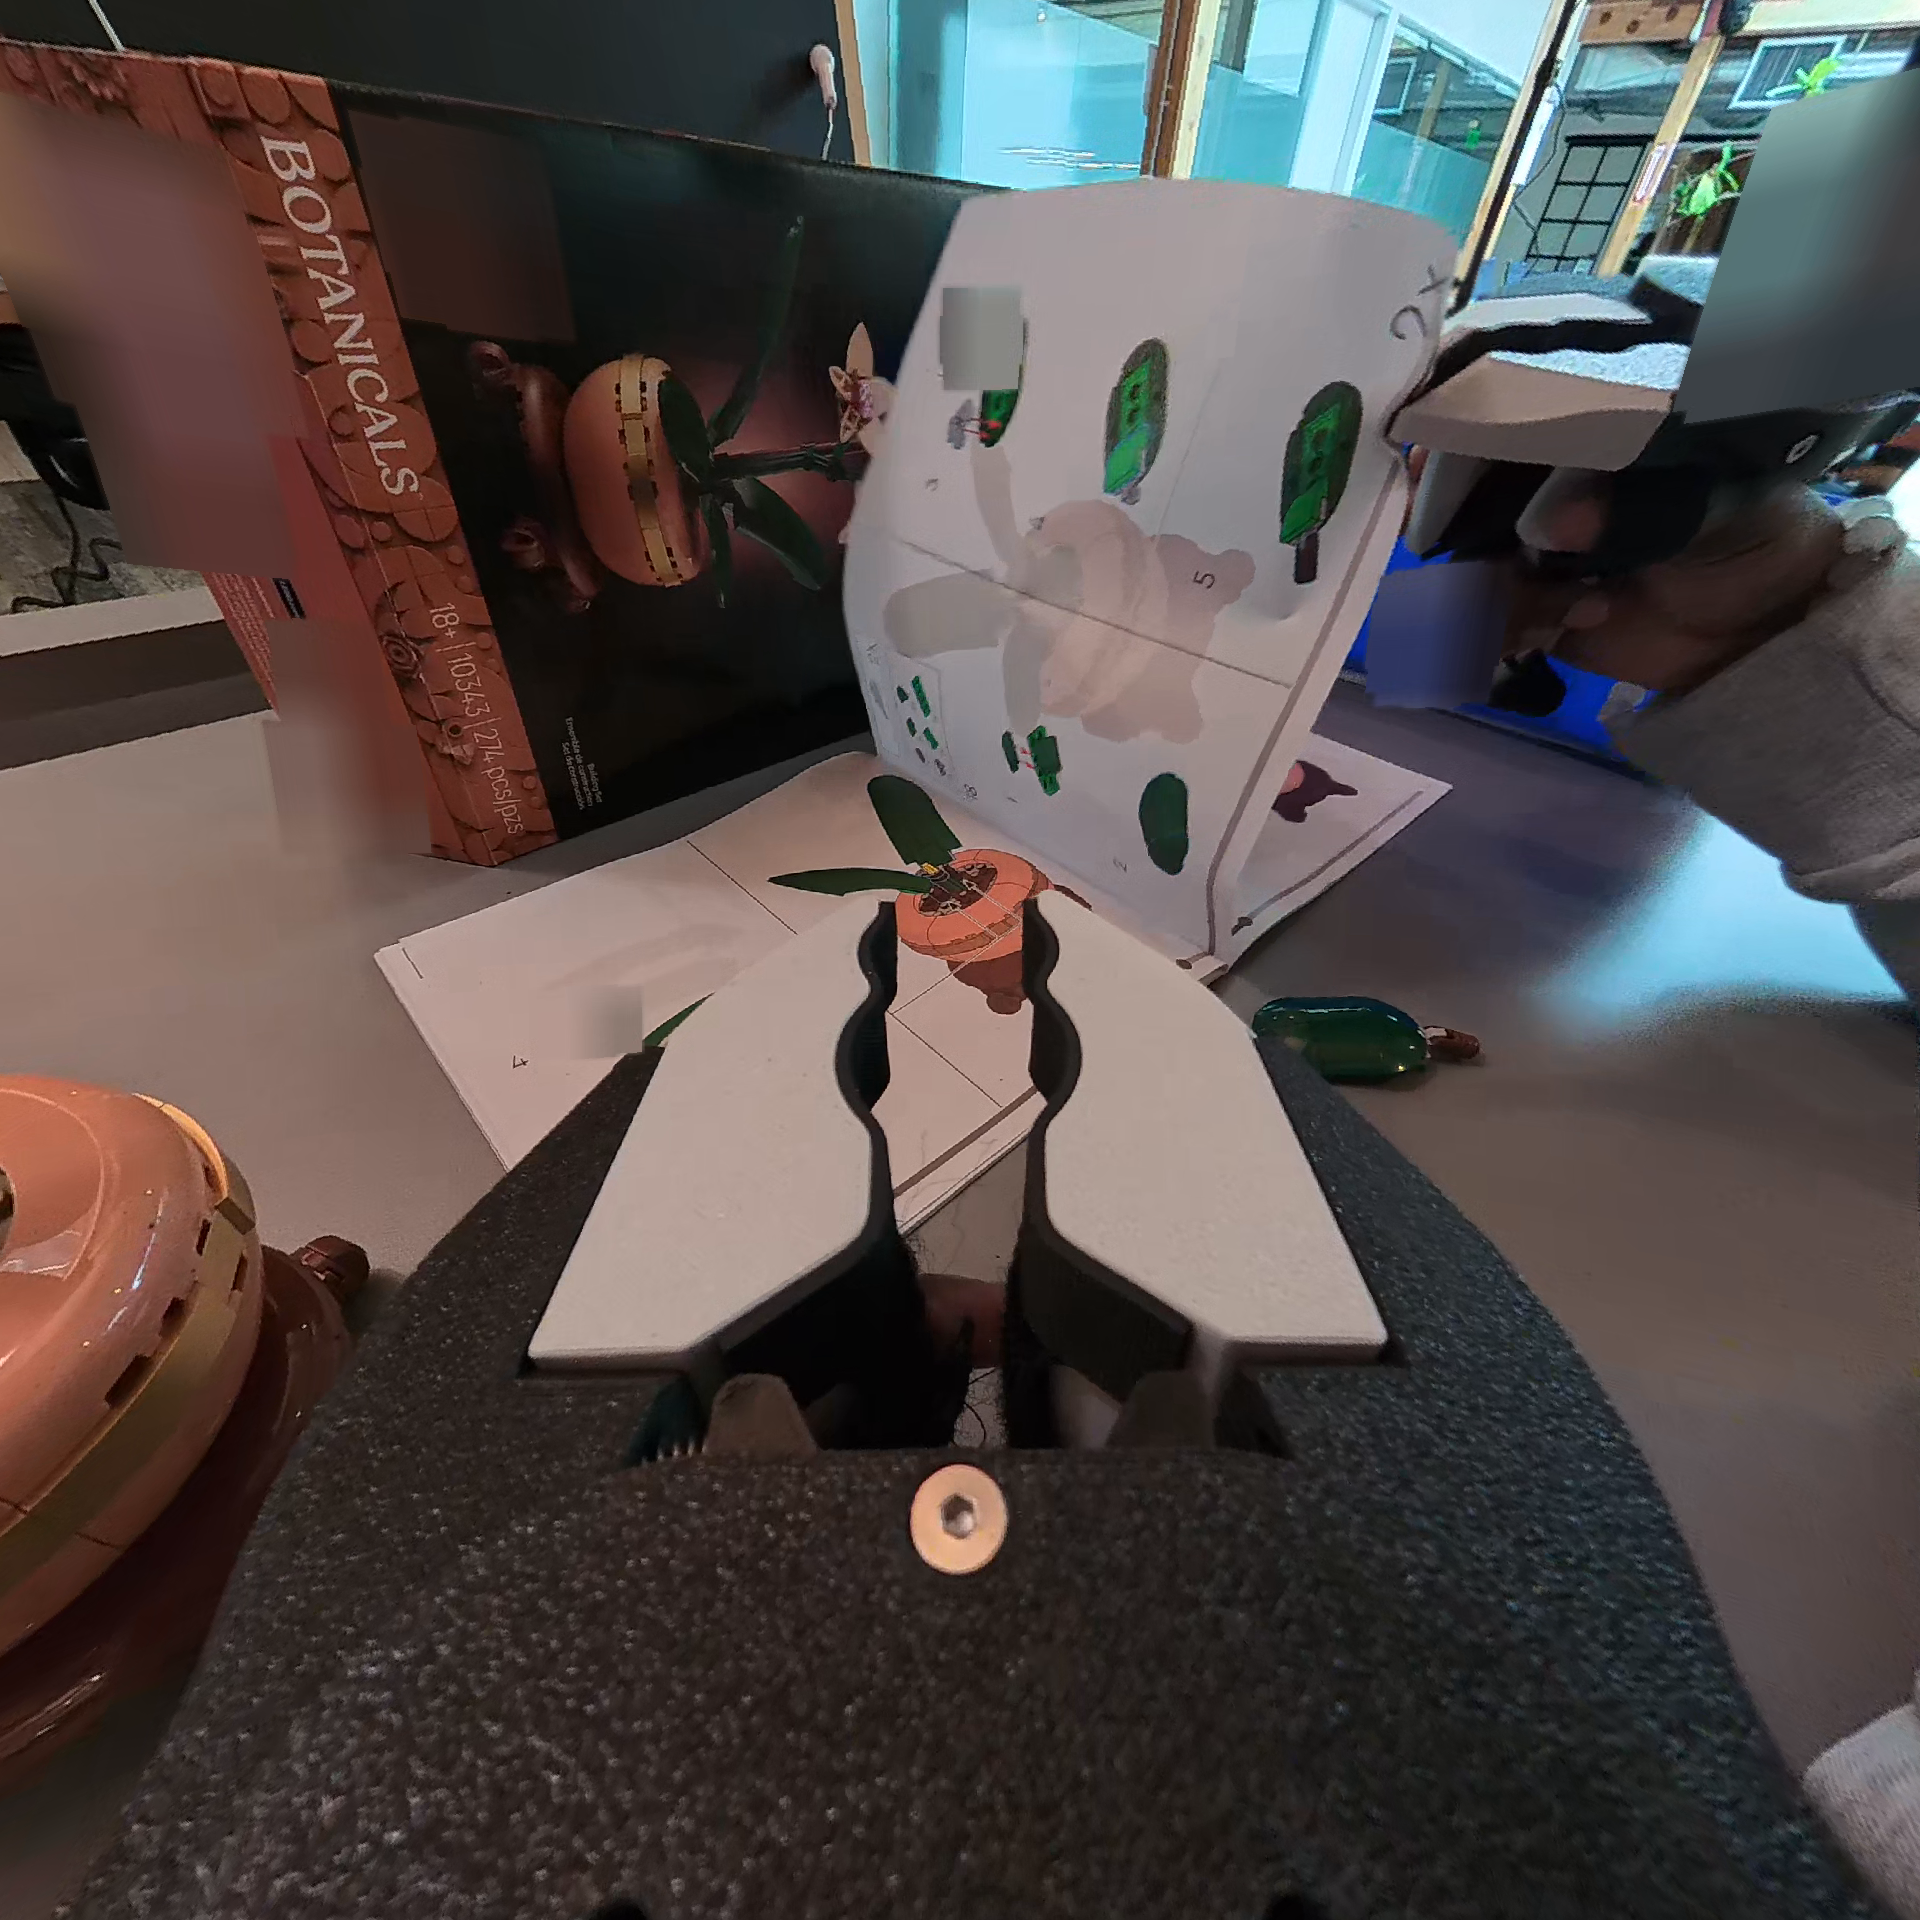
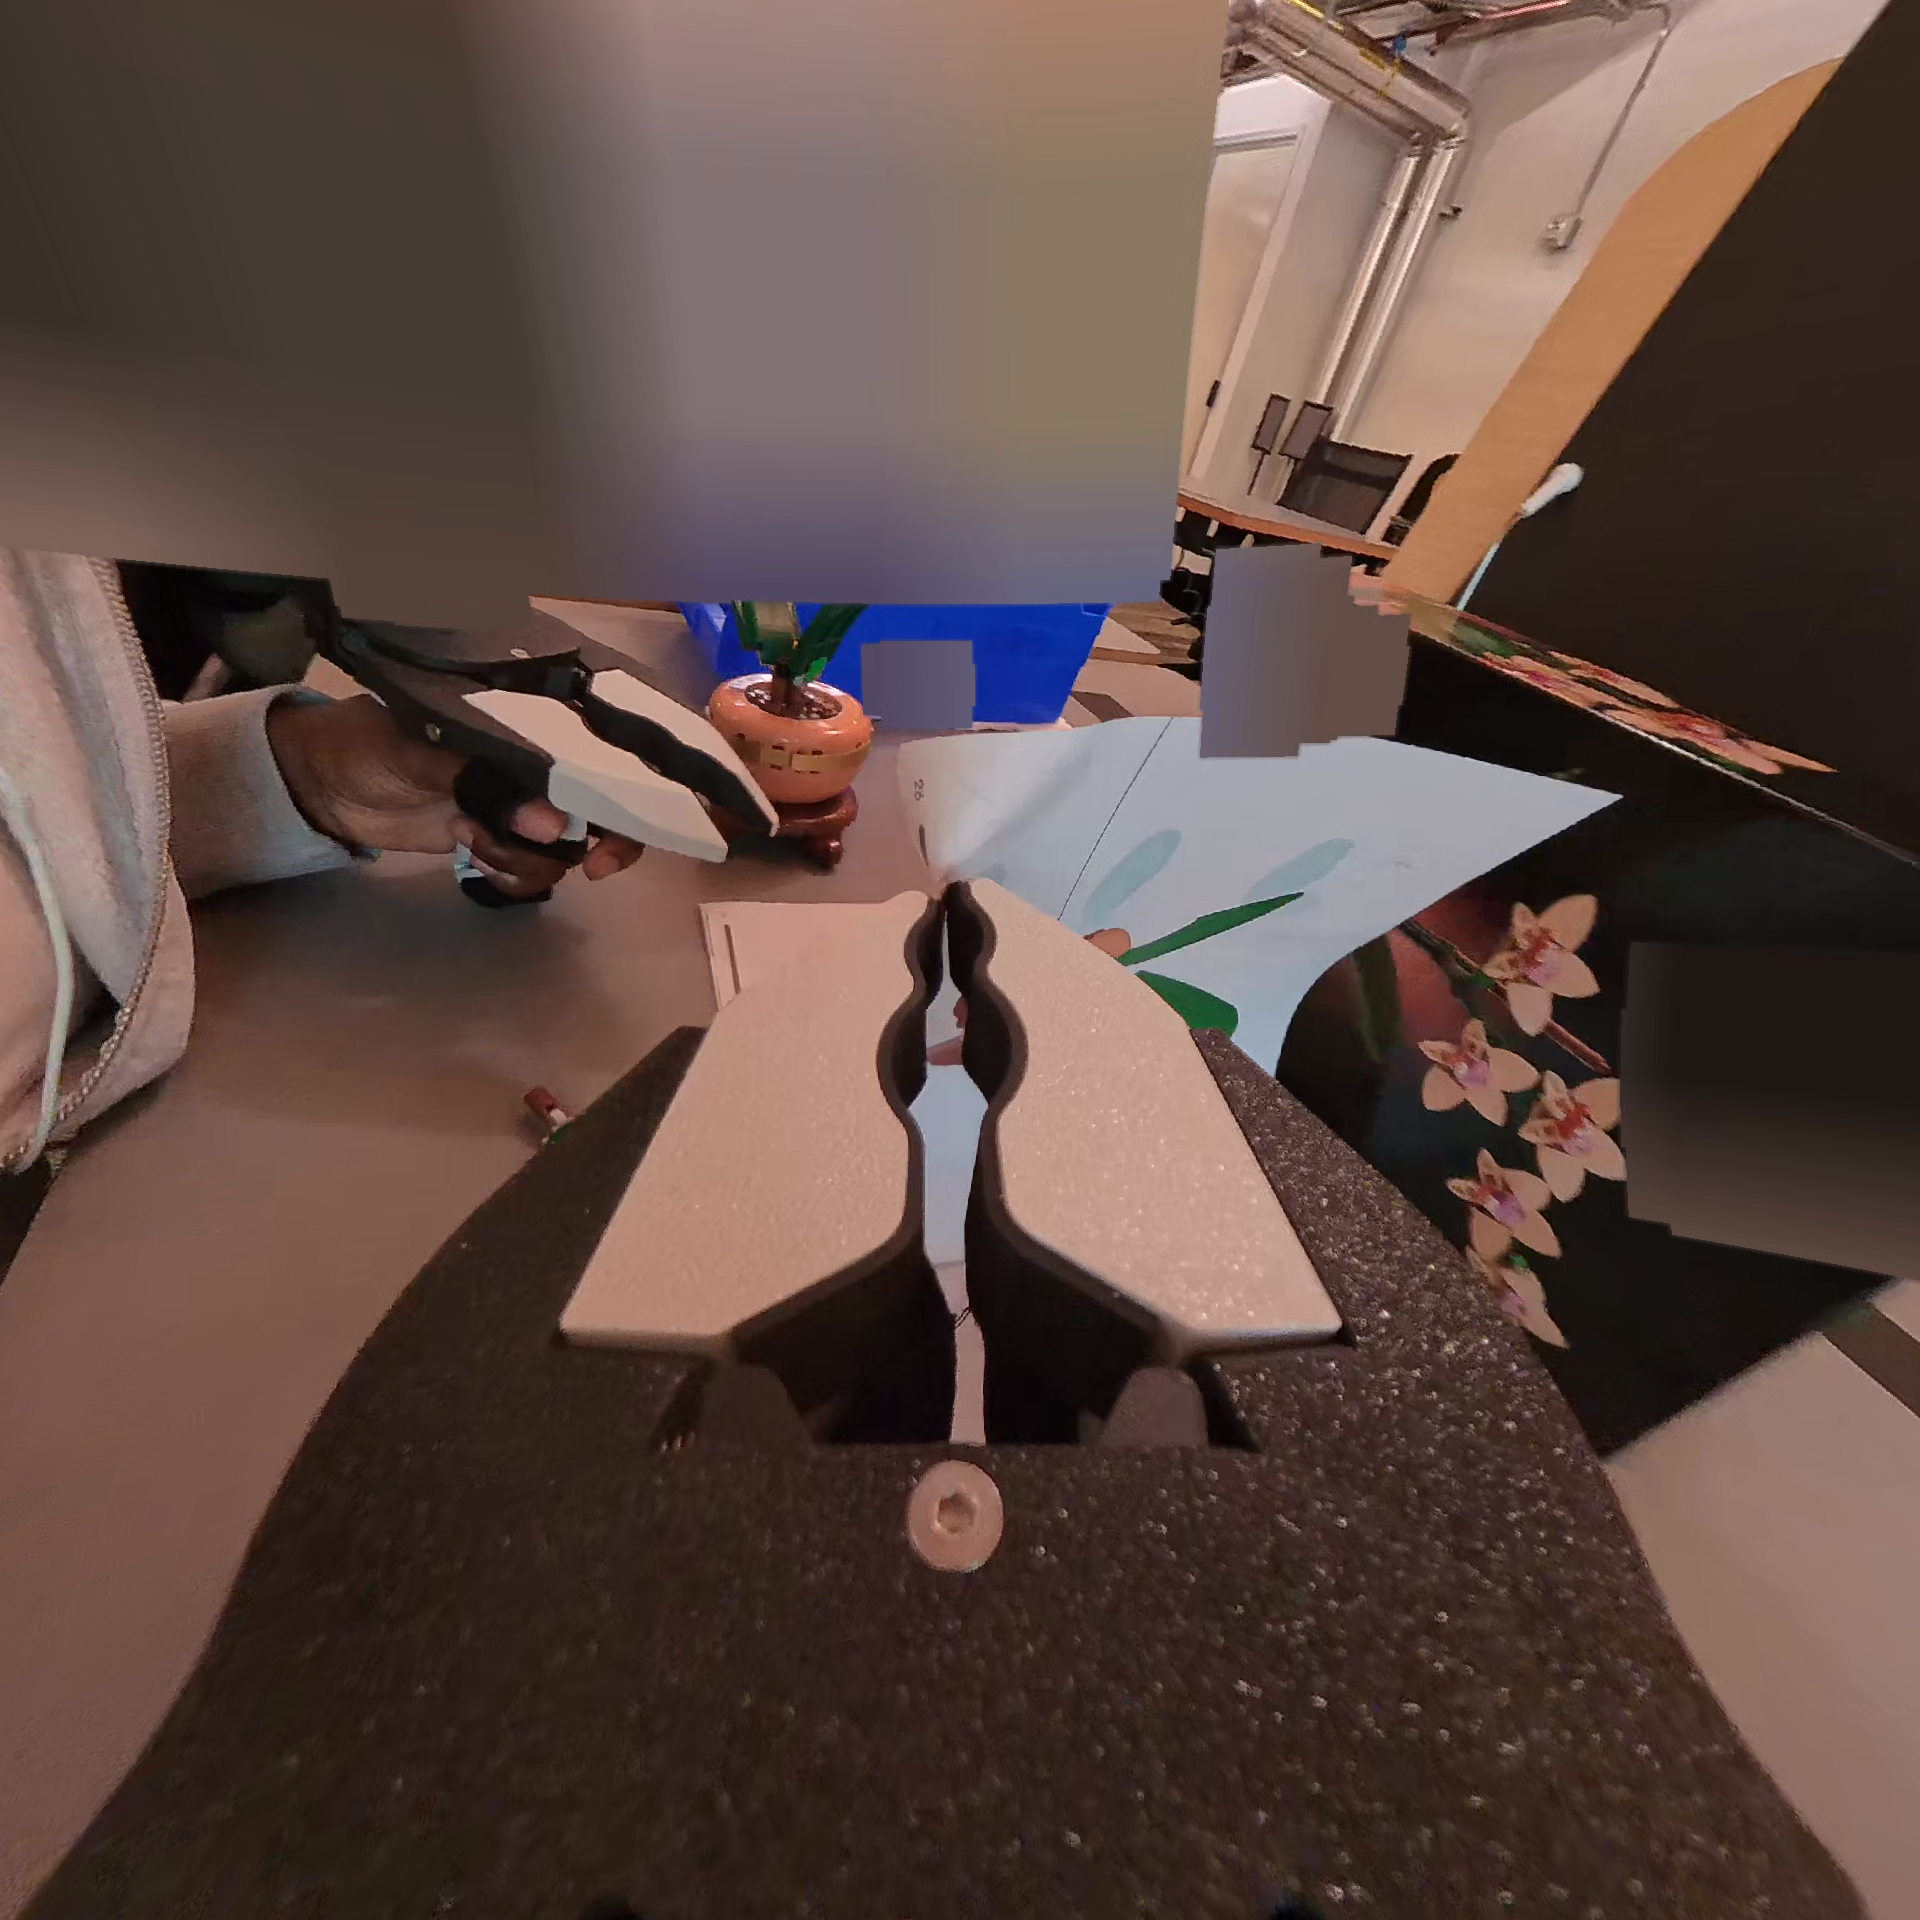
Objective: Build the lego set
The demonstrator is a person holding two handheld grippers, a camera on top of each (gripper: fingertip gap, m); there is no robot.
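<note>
The instruction booklet [image 1: 665, 966] lies open on the grey table. My right gripper [image 2: 948, 891] is shut on the edge of one page [image 2: 1195, 831] and holds it lifted and curled; this shows at the upper right of the left wrist view [image 1: 1397, 426], with the raised page [image 1: 1132, 499] standing up. My left gripper [image 1: 961, 925] is open and empty, low over the booklet; it also shows in the right wrist view [image 2: 748, 831]. The built terracotta pot [image 1: 104, 1299] stands at my left; it carries green leaves [image 2: 790, 738]. A green leaf piece [image 1: 1340, 1039] lies on the table right of the booklet.
The set's box [image 1: 468, 499] stands upright behind the booklet, and shows at the right of the right wrist view [image 2: 1507, 1060]. A blue bin [image 2: 1018, 644] sits at the far table side. A small brown piece [image 2: 540, 1107] lies near the right gripper. A person's sleeves and hands hold both grippers. Across from one pair of fingers to the other is roughly 15 centimetres. To reach the built terracotta pot [image 1: 104, 1299] in a straight line is about 11 centimetres for my left fingers, about 25 centimetres for my right. It turns up in the right wrist view [image 2: 758, 725] as well.
</note>
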